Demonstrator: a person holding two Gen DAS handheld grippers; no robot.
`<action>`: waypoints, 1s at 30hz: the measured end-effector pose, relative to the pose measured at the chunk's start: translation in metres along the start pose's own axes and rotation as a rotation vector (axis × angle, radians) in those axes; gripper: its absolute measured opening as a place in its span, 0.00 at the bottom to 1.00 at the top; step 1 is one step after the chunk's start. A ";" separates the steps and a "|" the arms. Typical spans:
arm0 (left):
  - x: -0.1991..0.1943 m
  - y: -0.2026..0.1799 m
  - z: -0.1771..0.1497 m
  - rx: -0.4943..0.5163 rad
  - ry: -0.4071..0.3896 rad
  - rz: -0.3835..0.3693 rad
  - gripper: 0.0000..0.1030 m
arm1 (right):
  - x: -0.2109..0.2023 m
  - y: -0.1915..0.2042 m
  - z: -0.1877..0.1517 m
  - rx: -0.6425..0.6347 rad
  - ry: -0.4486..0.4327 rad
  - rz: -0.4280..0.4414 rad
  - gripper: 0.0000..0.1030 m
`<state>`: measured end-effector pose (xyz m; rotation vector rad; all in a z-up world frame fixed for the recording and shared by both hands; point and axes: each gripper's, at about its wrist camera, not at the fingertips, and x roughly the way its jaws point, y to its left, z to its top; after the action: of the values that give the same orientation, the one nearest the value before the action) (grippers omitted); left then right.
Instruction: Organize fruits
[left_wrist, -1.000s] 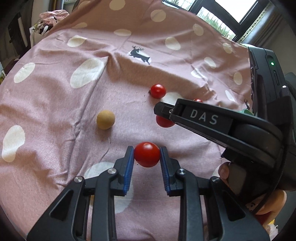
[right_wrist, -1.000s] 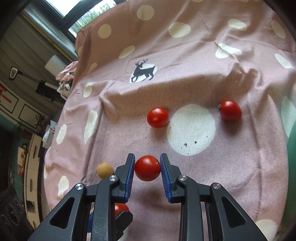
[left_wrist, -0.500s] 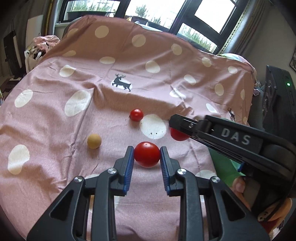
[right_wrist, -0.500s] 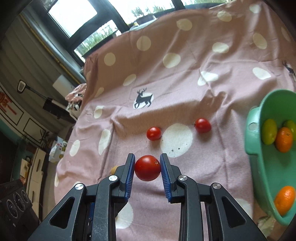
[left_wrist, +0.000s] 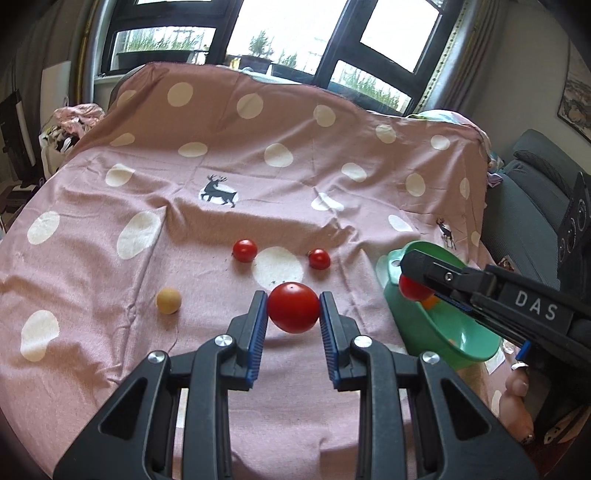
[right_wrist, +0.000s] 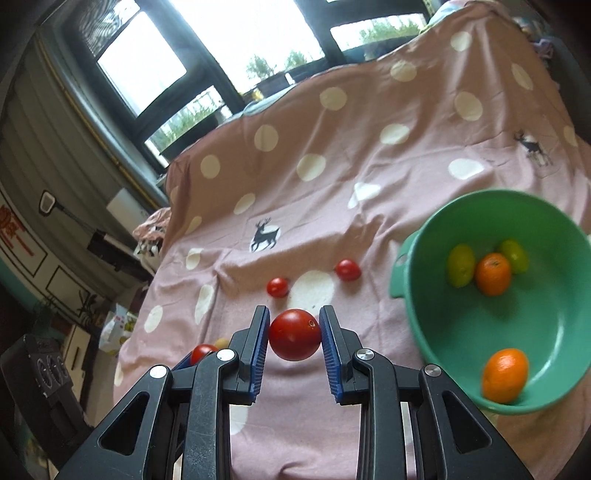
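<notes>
My left gripper (left_wrist: 293, 314) is shut on a red tomato (left_wrist: 293, 312), held above the pink dotted cloth (left_wrist: 207, 280). My right gripper (right_wrist: 294, 334) is shut on another red tomato (right_wrist: 294, 335); in the left wrist view that tomato (left_wrist: 413, 288) hangs at the near rim of the green bowl (left_wrist: 454, 343). Two small tomatoes (left_wrist: 245, 250) (left_wrist: 319, 259) and a tan ball-shaped fruit (left_wrist: 168, 300) lie on the cloth. The bowl (right_wrist: 554, 328) holds two oranges (right_wrist: 493, 273) (right_wrist: 505, 375) and two green-yellow fruits (right_wrist: 461, 264).
A dark sofa (left_wrist: 532, 206) and a black speaker (left_wrist: 574, 229) stand to the right of the table. Windows (left_wrist: 258, 33) run along the back. The cloth has raised folds near its middle (left_wrist: 332, 221).
Both grippers have risen and pulled back with their tomatoes. The right gripper has moved right, to the green bowl, which has come into the left wrist view.
</notes>
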<state>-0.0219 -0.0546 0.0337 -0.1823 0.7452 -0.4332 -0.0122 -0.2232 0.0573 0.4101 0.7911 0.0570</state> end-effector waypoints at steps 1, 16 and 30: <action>-0.002 -0.004 0.001 0.009 -0.008 -0.004 0.27 | -0.003 -0.001 0.001 -0.001 -0.009 -0.007 0.29; 0.009 -0.083 0.014 0.098 -0.021 -0.123 0.27 | -0.069 -0.077 0.015 0.144 -0.195 -0.079 0.29; 0.044 -0.162 -0.001 0.247 0.091 -0.282 0.27 | -0.084 -0.130 0.011 0.296 -0.187 -0.225 0.29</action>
<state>-0.0446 -0.2194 0.0564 -0.0351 0.7508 -0.8008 -0.0769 -0.3639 0.0722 0.5944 0.6574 -0.3085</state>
